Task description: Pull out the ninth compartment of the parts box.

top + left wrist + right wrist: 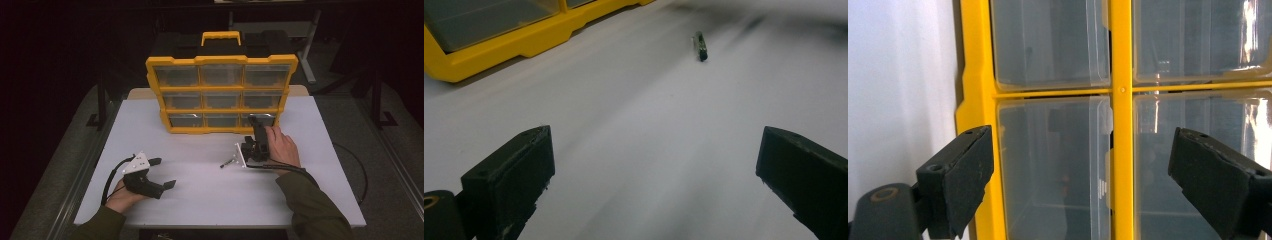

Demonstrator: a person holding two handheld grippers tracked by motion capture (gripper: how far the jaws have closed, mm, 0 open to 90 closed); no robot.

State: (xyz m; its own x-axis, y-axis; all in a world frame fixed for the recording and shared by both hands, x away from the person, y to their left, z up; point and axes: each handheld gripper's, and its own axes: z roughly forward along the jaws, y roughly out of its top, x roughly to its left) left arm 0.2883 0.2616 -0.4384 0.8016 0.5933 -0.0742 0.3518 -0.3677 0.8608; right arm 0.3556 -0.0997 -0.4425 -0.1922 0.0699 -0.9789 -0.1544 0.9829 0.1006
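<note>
While the right gripper (258, 131) is hovering with jaws apart at the yellow organizer (221, 93), far centre | its bottom-right drawer (1053, 165) is likely light, slick, rigid plastic; grip its front lip | left gripper (159, 172) is resting empty, spread wide | small screw (228, 162) is lying between them.

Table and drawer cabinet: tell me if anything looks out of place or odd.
One thing stands out: a small dark screw-like part lies loose on the white table, in front of the yellow drawer cabinet and just left of the right claw. The cabinet stands upright with its drawers shut, and nothing looks spilled or damaged.
</note>
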